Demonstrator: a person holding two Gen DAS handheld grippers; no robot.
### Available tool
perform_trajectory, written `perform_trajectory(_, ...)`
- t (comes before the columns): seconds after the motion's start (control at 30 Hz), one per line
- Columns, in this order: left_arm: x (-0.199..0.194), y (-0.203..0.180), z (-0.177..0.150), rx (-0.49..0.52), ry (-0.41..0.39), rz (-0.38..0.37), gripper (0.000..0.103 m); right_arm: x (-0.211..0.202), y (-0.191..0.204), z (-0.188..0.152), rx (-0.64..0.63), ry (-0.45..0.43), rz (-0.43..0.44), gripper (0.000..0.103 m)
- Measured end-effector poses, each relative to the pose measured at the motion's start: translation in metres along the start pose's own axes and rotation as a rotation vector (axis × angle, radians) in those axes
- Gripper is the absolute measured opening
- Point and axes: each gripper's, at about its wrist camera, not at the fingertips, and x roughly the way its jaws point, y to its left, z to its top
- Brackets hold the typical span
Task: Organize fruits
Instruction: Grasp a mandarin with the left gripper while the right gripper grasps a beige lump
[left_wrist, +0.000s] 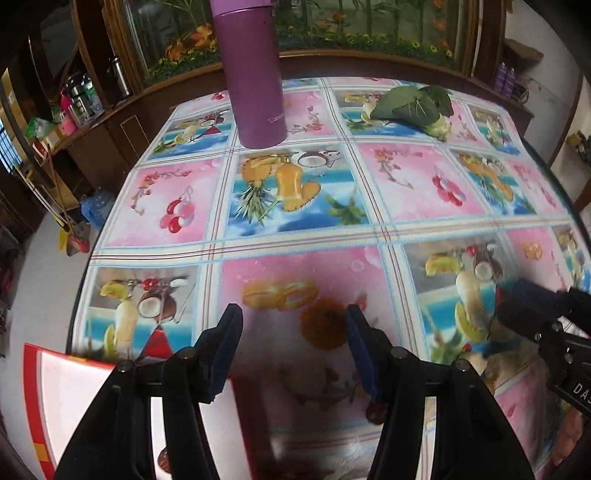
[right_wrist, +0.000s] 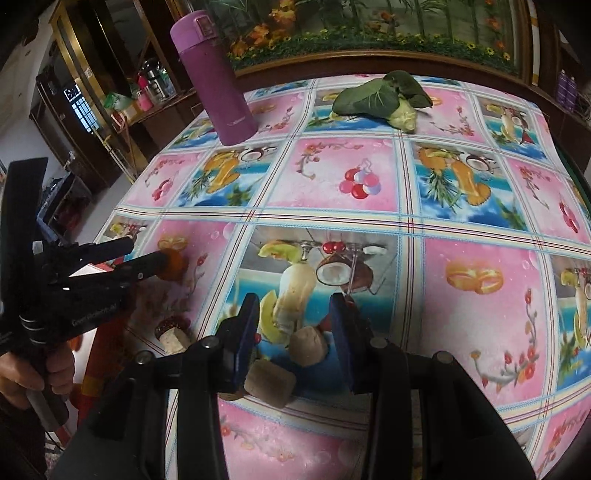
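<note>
We hold our left gripper (left_wrist: 293, 345) low over the near part of the table (left_wrist: 406, 221), its jaws apart and nothing between them. An orange fruit (left_wrist: 325, 325) lies on the cloth just ahead of it, though there we cannot easily tell it from the printed pattern; the right wrist view shows it more clearly beside the left gripper's tips. Our right gripper (right_wrist: 293, 338) is also spread wide and empty, and two brownish pieces (right_wrist: 308, 345) lie on the cloth between its fingers, one close to the left finger. A red-edged tray (left_wrist: 48, 387) sits at the near left edge. We judge that we are at the picking step. Next, each gripper should lower around its fruit and close gently.
</note>
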Motion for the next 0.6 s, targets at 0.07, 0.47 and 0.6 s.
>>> perform_trajectory(0.07,0.003,-0.001,0.003,0.005,-0.003,-0.008,0.057,-0.001,-0.008,-0.001,0.036,0.002,0.015,0.041)
perform_trajectory(0.47,0.023,-0.005,-0.007,-0.022,0.056,-0.11,0.052,0.004,-0.005,-0.011,0.105,0.092,-0.024,0.041)
perform_trajectory(0.6,0.021,0.001,-0.01,-0.021,0.043,-0.102,0.038,0.011,0.0,-0.013,0.103,0.105,-0.086,0.034)
